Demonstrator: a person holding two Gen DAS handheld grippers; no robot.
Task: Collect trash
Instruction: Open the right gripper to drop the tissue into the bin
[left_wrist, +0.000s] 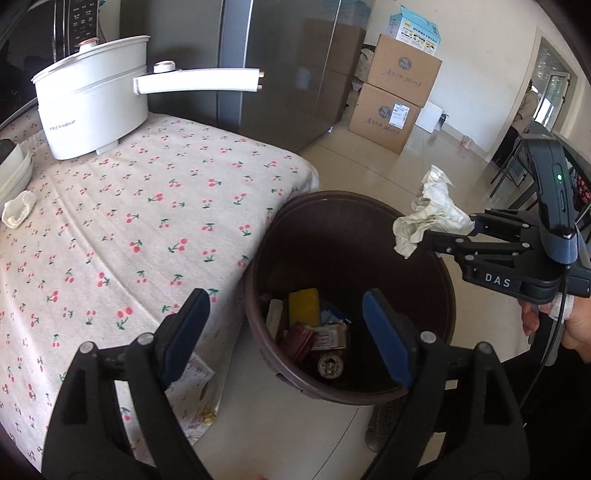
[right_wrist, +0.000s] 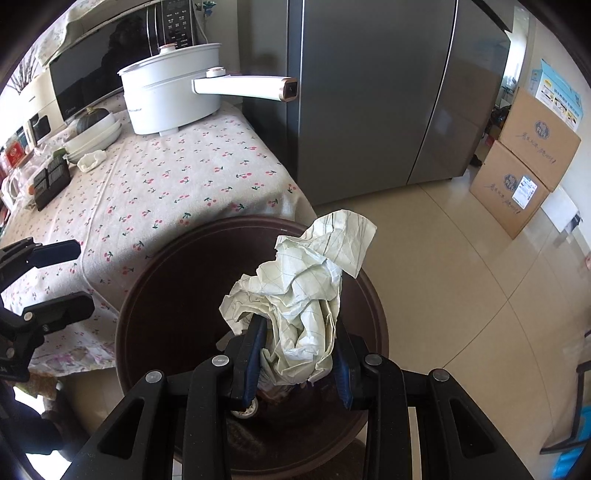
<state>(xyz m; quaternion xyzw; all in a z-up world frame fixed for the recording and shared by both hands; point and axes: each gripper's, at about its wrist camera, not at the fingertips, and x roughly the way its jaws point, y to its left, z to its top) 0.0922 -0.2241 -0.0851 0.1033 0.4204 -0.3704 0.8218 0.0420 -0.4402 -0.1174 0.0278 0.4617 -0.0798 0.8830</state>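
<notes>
Pinching a crumpled paper wad between its blue pads, the right gripper holds it over the open bin, above the trash already inside. The wad looks light, soft and springy; a grip across its dense middle seems safest, since loose flaps would likely tear or slip. The left gripper stands wide and empty over the bin. Another small wad lies on the tablecloth, beside the bowls.
</notes>
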